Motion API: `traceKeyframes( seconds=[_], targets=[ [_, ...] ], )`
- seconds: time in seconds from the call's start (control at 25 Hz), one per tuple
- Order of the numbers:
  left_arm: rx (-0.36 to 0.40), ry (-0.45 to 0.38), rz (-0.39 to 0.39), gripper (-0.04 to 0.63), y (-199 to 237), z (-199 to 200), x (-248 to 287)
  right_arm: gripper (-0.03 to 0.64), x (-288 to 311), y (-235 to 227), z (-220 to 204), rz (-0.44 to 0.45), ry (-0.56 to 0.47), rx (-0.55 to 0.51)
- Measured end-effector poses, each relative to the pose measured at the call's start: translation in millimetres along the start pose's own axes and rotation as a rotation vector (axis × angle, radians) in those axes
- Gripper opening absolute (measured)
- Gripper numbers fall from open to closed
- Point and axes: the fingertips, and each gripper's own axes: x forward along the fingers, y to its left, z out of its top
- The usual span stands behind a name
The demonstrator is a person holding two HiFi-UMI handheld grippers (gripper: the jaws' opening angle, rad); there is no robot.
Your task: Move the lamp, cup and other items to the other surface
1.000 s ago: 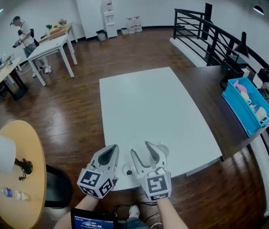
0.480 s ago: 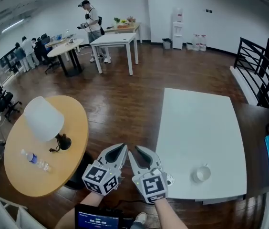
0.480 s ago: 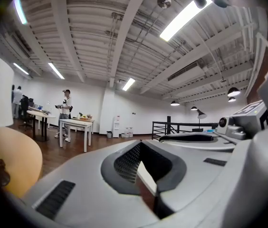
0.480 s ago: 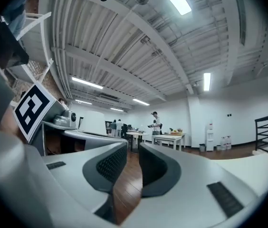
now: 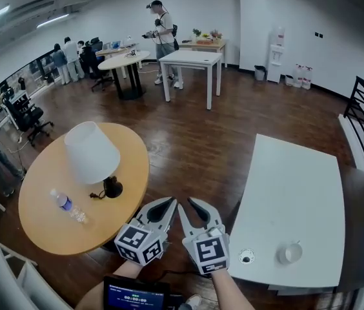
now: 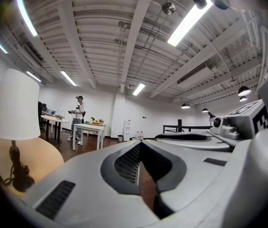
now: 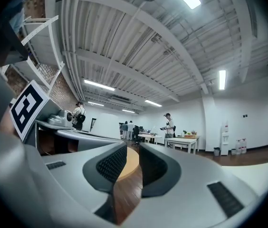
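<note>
Short of the round table (image 5: 53, 218), your left gripper (image 5: 168, 202) sits pressed together, right gripper (image 5: 187, 205) just narrowed, both empty — open for the lamp (image 5: 91, 152).

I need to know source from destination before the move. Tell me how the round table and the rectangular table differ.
Shape: the round wooden table has a circular top; the white rectangular table has straight edges.
Colour: the round one is light wood, the rectangular one white.
Load: the round one carries a lamp and a water bottle; the rectangular one a white cup.
Both stand on the dark wood floor.
</note>
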Motion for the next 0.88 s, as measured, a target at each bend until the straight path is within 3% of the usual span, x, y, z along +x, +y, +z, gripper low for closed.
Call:
traceKeyframes(
  seconds=[0.32,0.52,0.88],
  targets=[
    [0.009,0.002,0.043,0.006,16,1,-13,0.074,9,13,1,0.023,0.006,0.021],
    [0.041,-0.030,0.127,0.006,47,3,-48,0.077,34,50,2,0.108,-0.011,0.052],
    [-0.002,-0.047,0.475,0.051,174,-9,-184,0.106,122,197,-9,0.387,-0.026,0.080]
  ],
)
